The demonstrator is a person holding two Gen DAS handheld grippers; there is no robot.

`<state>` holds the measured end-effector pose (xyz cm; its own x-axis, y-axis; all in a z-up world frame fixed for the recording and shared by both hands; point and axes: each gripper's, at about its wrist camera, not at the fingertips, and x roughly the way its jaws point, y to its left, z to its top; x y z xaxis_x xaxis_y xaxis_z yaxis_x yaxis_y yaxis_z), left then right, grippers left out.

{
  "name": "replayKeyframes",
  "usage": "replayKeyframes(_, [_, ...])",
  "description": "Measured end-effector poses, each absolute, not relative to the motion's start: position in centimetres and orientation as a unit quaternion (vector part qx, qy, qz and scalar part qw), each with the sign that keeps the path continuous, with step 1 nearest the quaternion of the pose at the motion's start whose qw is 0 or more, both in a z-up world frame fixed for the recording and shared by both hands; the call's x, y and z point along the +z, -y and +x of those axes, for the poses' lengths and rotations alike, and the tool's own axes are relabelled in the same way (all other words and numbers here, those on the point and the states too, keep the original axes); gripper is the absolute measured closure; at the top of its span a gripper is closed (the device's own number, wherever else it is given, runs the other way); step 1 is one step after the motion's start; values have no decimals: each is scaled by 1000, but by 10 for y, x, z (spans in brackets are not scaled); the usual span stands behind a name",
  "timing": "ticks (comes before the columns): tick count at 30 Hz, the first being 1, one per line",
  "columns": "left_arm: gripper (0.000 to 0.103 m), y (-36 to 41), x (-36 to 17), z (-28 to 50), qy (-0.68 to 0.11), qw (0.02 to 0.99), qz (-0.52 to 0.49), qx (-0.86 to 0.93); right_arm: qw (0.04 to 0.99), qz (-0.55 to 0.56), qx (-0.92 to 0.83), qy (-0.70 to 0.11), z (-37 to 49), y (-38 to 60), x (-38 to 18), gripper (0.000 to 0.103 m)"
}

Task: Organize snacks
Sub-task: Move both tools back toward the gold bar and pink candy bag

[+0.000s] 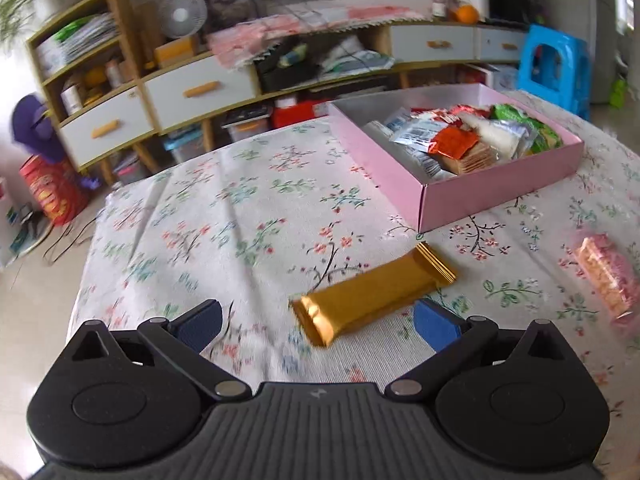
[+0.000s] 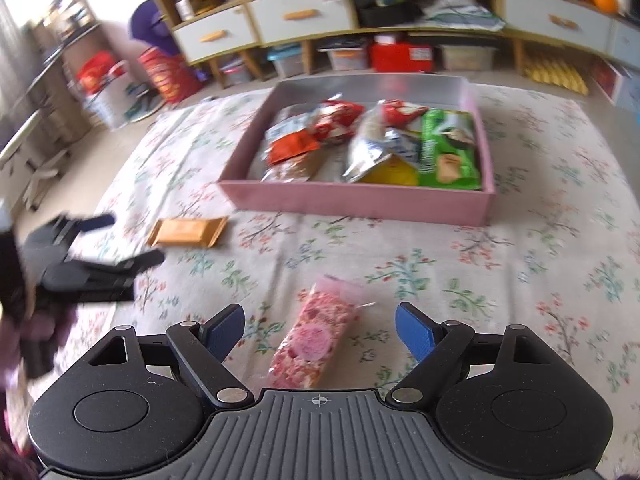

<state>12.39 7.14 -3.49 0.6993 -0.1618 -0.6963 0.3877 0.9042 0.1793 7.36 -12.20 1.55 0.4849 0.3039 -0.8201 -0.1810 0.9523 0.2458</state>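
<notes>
A gold-wrapped bar (image 1: 372, 295) lies on the floral cloth, its near end between the open fingers of my left gripper (image 1: 320, 326); it also shows in the right wrist view (image 2: 187, 232). A pink snack pack (image 2: 316, 336) lies between the open fingers of my right gripper (image 2: 320, 334); it shows at the right edge of the left wrist view (image 1: 606, 276). Neither pack is gripped. A pink box (image 1: 500, 188) holding several snack packets stands further back, also in the right wrist view (image 2: 360, 200). My left gripper shows at the left in the right wrist view (image 2: 104, 240).
The floral cloth (image 1: 240, 220) covers the table. Behind it stand shelves and drawers (image 1: 180, 96), storage bins on the floor, a red tin (image 1: 52, 192) and a blue stool (image 1: 556, 68).
</notes>
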Motion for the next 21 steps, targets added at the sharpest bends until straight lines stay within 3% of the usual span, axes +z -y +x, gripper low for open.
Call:
replayKeyframes(9, [2,-51,-52,152,-383,863,187,-270,835,28,157,-526,81,104,-18,18])
replayKeyframes(13, [11,-54,-51,155,-406,850,167,-290,829,23,161,-535,84,99,-24,18])
replayKeyframes(21, [15,-48,-46,129,-447,827,156,-305,826,7,153,-542,83,93,-30,18])
